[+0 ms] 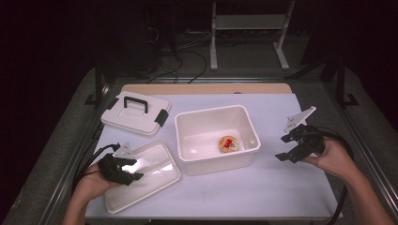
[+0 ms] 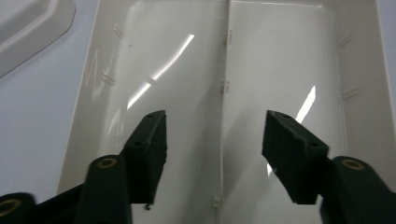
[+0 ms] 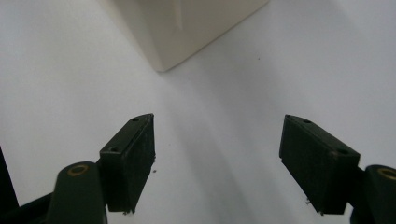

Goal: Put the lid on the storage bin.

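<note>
A white open bin point(image 1: 187, 123) stands mid-table with a round yellow and red item point(image 1: 228, 144) on its floor. A shallow white tray point(image 1: 159, 177) lies to its left. My left gripper point(image 1: 133, 174) hovers over the tray's near left part, open, with nothing between its jaws; in the left gripper view point(image 2: 214, 140) the tray's ribbed inside point(image 2: 275, 56) lies under them. My right gripper point(image 1: 284, 147) sits right of the bin, open and empty. In the right gripper view point(image 3: 217, 154) a corner of the bin point(image 3: 187, 28) shows ahead.
A white lid with a black handle point(image 1: 136, 104) rests at the back left, behind the tray. The white table sheet point(image 1: 281, 187) has free room at the front right. Cables trail off both grippers toward the table's sides.
</note>
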The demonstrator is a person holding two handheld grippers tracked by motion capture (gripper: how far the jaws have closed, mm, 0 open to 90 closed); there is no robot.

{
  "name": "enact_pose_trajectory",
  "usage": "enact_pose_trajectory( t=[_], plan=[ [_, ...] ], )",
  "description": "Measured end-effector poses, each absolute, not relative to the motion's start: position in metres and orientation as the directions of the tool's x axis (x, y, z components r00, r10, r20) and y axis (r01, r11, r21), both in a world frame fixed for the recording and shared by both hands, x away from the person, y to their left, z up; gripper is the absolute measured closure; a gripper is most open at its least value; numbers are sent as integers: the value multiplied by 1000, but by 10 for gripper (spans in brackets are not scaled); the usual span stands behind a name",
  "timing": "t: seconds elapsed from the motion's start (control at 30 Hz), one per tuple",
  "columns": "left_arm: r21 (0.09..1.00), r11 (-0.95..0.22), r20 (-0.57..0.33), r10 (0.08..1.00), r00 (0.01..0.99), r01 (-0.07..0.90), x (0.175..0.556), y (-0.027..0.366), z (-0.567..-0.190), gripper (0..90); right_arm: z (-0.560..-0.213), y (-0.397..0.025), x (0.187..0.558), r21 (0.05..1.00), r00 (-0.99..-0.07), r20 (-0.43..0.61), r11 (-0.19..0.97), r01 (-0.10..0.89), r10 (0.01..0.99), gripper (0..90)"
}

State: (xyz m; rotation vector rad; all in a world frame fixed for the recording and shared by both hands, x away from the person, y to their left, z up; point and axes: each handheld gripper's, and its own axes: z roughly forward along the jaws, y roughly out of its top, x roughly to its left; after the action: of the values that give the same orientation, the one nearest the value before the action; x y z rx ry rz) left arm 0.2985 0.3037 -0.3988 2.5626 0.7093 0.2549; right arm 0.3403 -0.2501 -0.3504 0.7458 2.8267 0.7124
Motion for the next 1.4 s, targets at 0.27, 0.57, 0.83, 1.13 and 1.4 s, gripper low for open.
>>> enact_pose_trajectory(
  t=[0.27,0.57,0.83,1.13,1.4],
  plan=[
    [419,-791,31,503,864,446,307,300,-403,579,-355,-253,337,477,-865,-6,762,438,501,258],
    [400,-805,31,489,872,438,307,298,-407,750,-360,-258,335,495,-858,-5,747,444,513,254],
    [399,-803,-7,480,877,443,308,297,-409,882,-368,-261,332,495,-846,-2,735,462,533,247],
    [433,-794,-31,461,887,428,305,303,-402,890,-378,-260,330,494,-844,-5,735,464,536,247],
    [472,-771,-26,473,881,428,299,316,-385,890,-384,-263,325,513,-830,7,711,481,557,244]
  ],
)
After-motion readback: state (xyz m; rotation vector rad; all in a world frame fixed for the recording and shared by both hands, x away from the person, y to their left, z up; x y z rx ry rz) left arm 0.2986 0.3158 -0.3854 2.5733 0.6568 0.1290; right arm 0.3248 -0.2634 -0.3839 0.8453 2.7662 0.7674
